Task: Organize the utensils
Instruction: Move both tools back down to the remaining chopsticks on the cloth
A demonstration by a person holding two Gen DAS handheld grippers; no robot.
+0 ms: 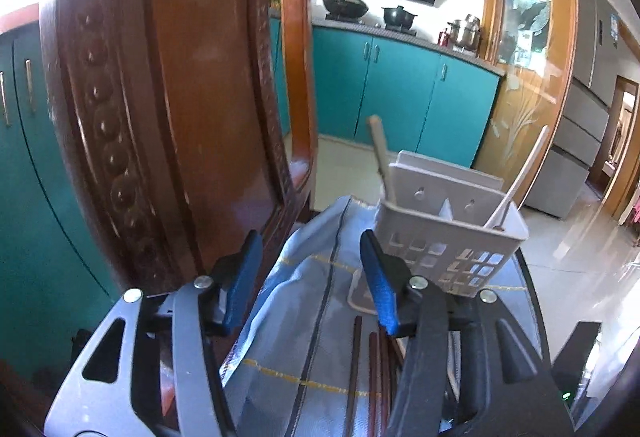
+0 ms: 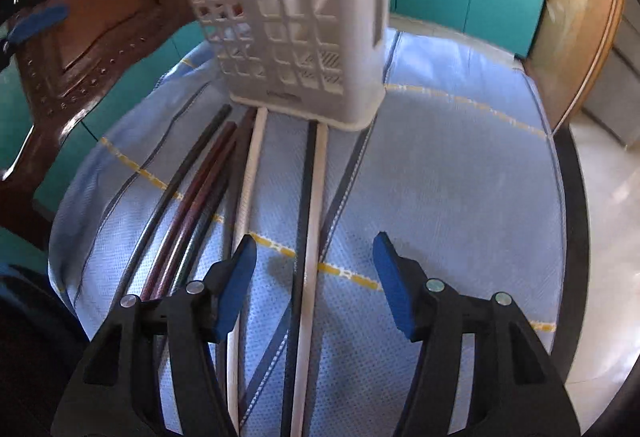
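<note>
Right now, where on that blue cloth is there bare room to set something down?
The free patch is the blue cloth right of the white chopstick, running to the table's dark edge. Left of it is crowded: chopsticks lie side by side, up to the grey utensil basket.

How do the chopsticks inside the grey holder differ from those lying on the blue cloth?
The chopsticks in the holder stand leaning above the grey holder rim; the chopsticks on the cloth lie flat on the blue cloth. Only two pale ones show in the holder; the cloth bears several, dark, reddish and pale. Both groups are long, slim sticks.
</note>
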